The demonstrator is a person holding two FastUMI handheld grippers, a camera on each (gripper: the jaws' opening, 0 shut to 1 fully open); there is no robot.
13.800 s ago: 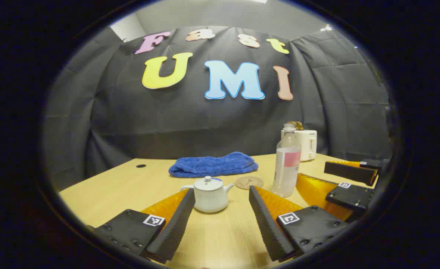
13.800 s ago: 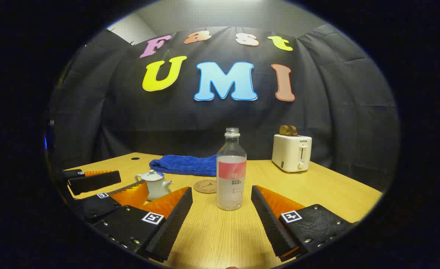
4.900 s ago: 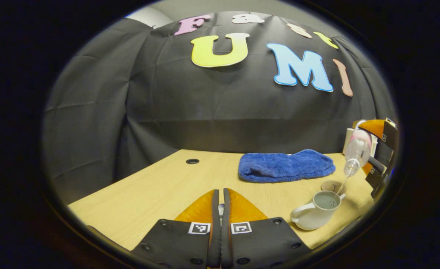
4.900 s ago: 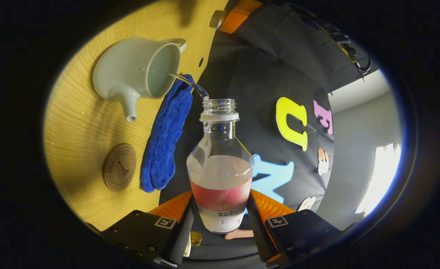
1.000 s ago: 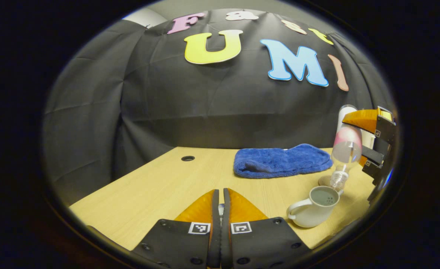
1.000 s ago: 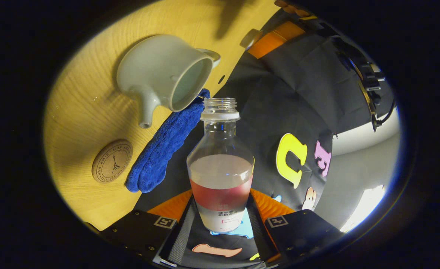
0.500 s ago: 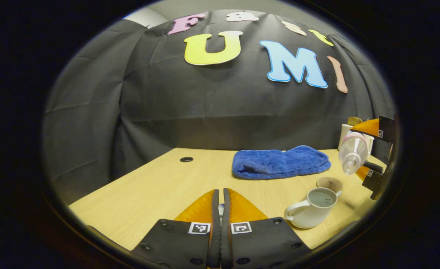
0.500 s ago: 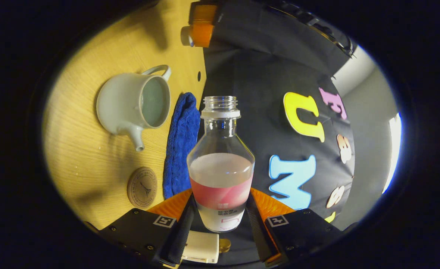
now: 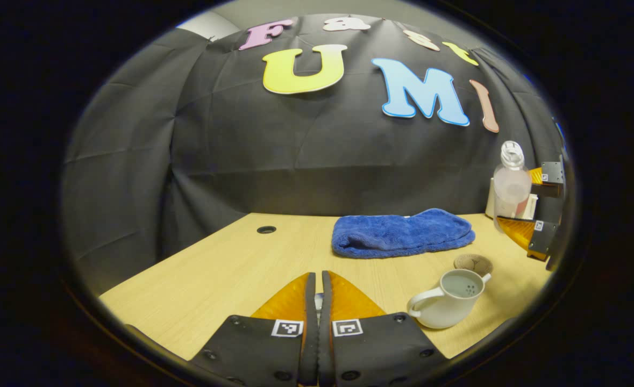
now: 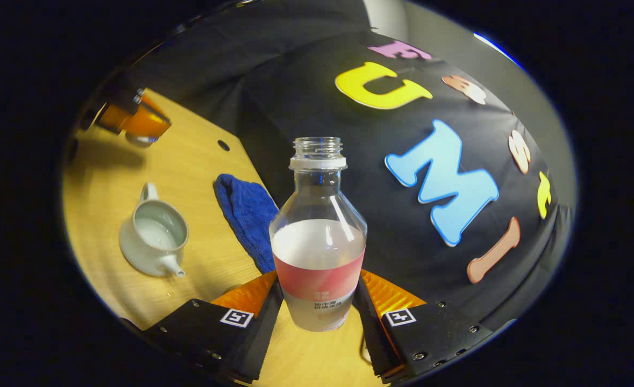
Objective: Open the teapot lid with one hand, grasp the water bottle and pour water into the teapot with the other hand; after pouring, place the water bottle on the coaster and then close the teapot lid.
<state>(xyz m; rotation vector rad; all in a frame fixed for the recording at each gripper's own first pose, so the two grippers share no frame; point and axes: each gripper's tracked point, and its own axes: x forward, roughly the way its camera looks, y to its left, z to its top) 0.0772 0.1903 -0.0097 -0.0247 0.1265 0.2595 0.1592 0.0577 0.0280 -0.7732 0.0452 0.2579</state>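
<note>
Bottle (image 10: 318,236) clamped between both fingers of right gripper (image 10: 317,317), neck up, cap off, part full, held above bench (image 10: 198,161). Teapot (image 10: 154,237) sits lidless on bench, water inside, spout toward right gripper. Coaster (image 9: 473,263) just behind teapot in left gripper view, bare. Blue towel (image 9: 403,232) farther back. Left gripper (image 9: 317,301) fingers pressed nearly together, something small and pale pinched between them, cannot tell what.
</note>
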